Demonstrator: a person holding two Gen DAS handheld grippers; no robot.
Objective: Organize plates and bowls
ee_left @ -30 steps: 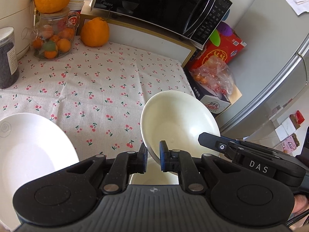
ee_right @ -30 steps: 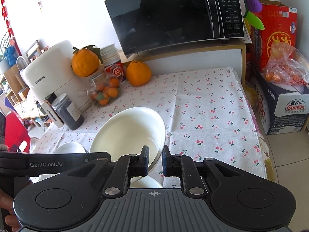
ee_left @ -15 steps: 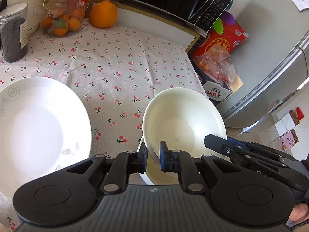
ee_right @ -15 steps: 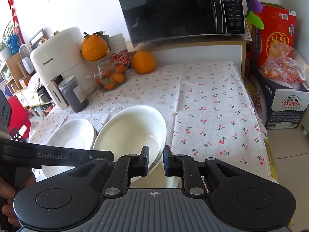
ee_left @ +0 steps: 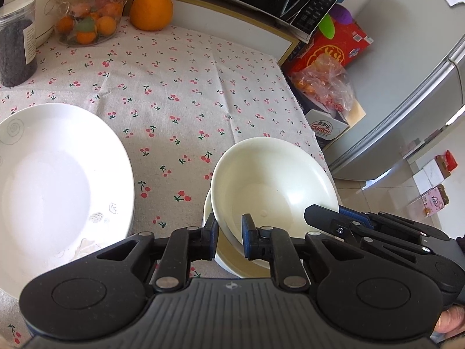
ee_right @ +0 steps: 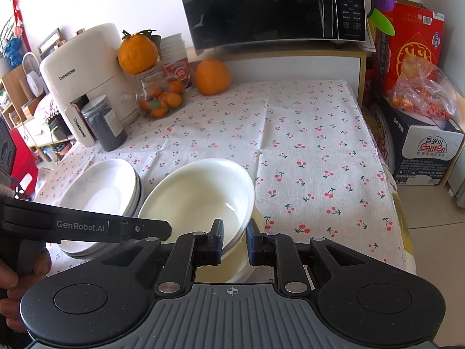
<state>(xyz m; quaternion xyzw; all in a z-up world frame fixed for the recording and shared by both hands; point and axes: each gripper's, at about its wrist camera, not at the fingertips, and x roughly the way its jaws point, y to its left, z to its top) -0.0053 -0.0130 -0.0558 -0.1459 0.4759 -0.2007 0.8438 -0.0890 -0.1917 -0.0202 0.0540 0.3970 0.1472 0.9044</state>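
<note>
White plates (ee_right: 98, 195) beside bowl (ee_right: 200, 200), cherry tablecloth (ee_right: 290, 151)

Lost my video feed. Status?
Both grippers, left gripper and right gripper, shut on top bowl. Tilted over lower bowl. Plate stack alongside, apart.

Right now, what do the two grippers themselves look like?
Both grippers, left and right, are matte black plastic with silver pivot screws, round side discs and a ribbed grey top. Blue pads line the left's fingers. White GenRobot.AI lettering marks the left's side.
</note>
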